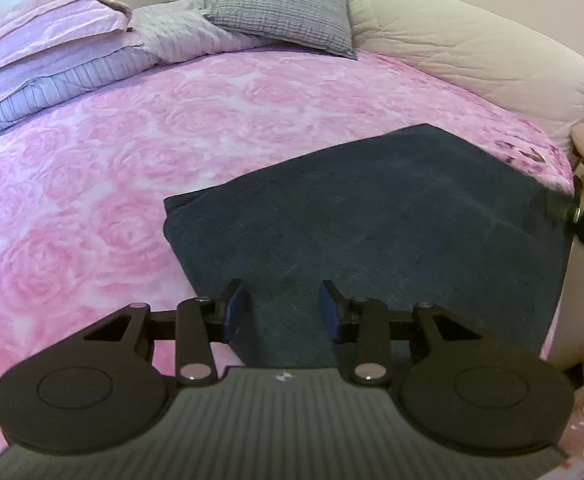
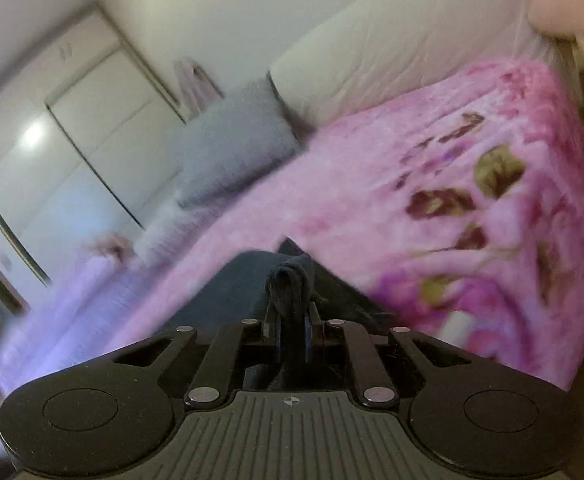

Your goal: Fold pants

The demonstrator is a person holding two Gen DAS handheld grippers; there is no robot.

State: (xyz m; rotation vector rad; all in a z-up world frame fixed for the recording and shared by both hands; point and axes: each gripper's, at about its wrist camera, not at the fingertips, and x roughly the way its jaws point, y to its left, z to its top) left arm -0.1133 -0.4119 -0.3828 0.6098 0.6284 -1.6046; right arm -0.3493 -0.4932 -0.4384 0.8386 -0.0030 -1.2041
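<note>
Pants (image 1: 371,216) are lying part-folded near the bed (image 1: 92,168) edge, the right tool (image 2: 292,338) pinching a bunched corner while the left tool (image 1: 280,312) is hovering spread and empty above the near hem; the carried corner is probably best laid square onto the opposite edge.
</note>
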